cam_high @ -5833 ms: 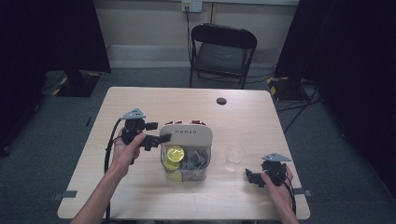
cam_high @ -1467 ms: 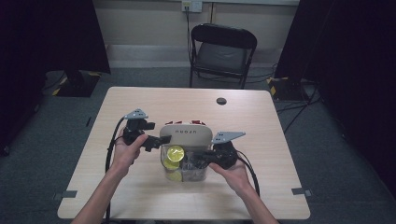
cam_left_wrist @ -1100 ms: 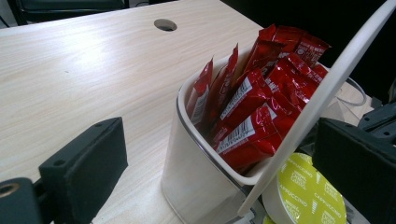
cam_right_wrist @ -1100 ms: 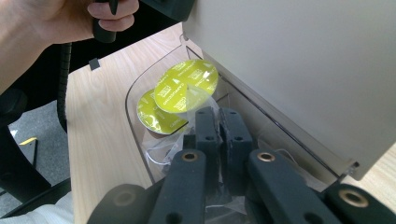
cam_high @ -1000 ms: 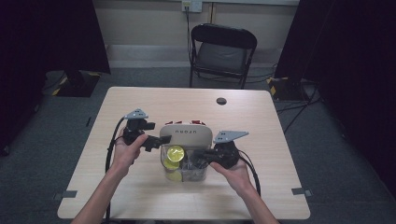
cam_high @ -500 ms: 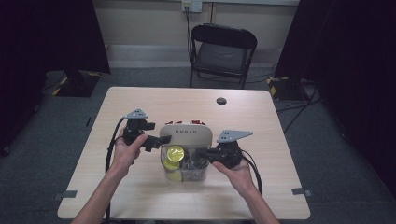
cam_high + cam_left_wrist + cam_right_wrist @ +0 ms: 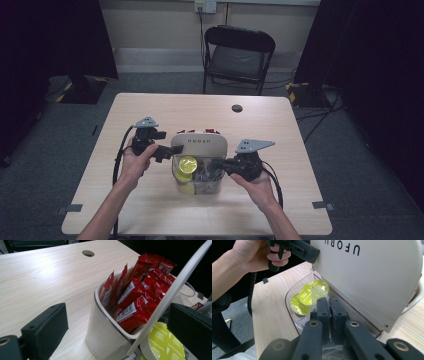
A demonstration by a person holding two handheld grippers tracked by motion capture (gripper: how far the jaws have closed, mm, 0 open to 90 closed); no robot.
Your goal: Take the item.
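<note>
At mid-table: a clear organiser box (image 7: 199, 172) with a white hinged lid (image 7: 200, 146) tipped up.
Left gripper (image 7: 167, 151): jaws clamped on the lid's edge, holding it raised; in the left gripper view the lid rim (image 7: 172, 292) runs between the pads.
Right gripper (image 7: 216, 165): jaws pressed together, tips inside the box's near compartment, pinching a clear plastic wrapper (image 7: 318, 296).
Yellow capsules (image 7: 308, 296): lying in that compartment, just beyond the right jaws.
Red sachets (image 7: 140, 293): standing upright in the far compartment.
Table (image 7: 150, 112): pale wood.
</note>
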